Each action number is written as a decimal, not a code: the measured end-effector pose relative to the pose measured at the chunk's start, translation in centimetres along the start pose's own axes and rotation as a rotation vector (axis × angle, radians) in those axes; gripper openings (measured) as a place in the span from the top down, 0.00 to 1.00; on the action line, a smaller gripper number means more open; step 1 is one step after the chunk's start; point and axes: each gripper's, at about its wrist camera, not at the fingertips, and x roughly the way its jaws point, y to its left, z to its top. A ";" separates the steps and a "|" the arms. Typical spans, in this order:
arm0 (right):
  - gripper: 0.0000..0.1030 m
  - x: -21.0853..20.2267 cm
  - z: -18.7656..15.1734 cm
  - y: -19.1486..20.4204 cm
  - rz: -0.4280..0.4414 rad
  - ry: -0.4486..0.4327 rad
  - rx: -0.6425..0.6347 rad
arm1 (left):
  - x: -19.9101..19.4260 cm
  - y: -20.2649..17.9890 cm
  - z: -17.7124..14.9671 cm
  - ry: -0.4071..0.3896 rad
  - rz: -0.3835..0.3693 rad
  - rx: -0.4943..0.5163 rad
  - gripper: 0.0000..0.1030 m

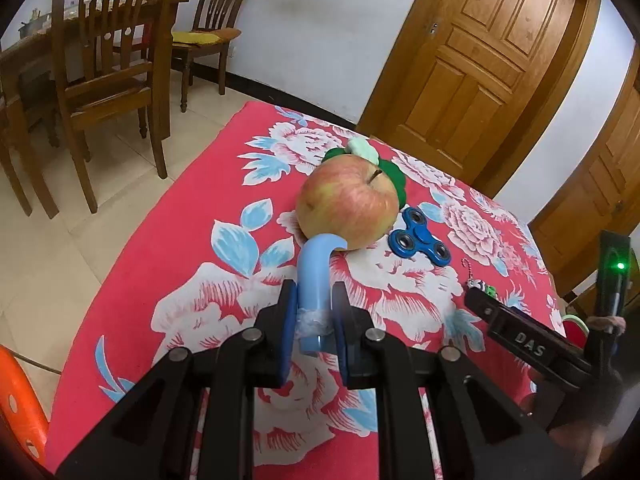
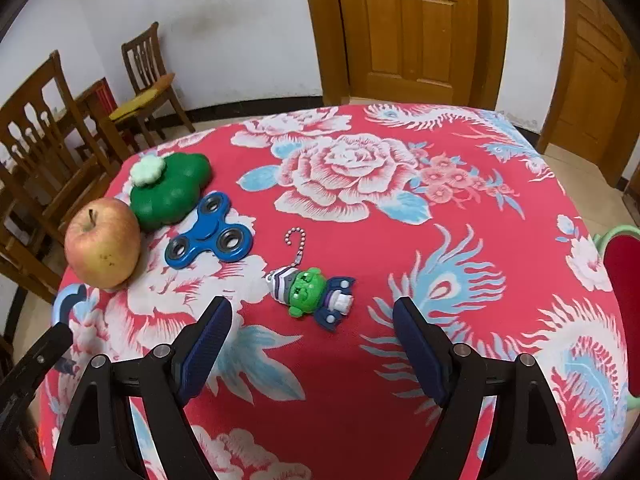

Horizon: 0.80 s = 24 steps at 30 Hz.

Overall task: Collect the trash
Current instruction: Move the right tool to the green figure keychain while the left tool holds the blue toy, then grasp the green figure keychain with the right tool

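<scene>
A: How far along is the collecting?

B: Barely started, by the look of it. The left gripper [image 1: 314,312] is clamped on a light blue hooked piece [image 1: 313,276], whose curved end sits right against the apple [image 1: 347,203]. That is the only item in hand.

A: And the other gripper?

B: The right gripper [image 2: 312,316] stands wide with nothing between its jaws. It hangs over the red floral tablecloth [image 2: 400,240], and the green figure keychain [image 2: 310,294] lies on the cloth just ahead of its fingertips, apart from both pads.

A: What is left on the table?

B: In the right wrist view, the apple sits near the left edge, touching the green cloud-shaped toy [image 2: 170,192] behind it. The blue fidget spinner [image 2: 210,234] lies just beside both, and the keychain is a little nearer the camera. All four rest on the cloth.

A: Where does the trash go?

B: No bin shows plainly. A red and green object [image 2: 622,280] peeks in at the right edge of that view, but what it is cannot be told.

A: So which of these counts as trash?

B: Hard to judge. The blue piece is already held, so it seems picked as one; the keychain looks the likeliest next target, given where the empty jaws point.
</scene>
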 end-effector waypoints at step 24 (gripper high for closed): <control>0.56 -2.2 -1.0 -1.9 0.023 -0.040 0.084 | -0.8 -2.1 -1.2 0.014 -0.039 0.046 0.84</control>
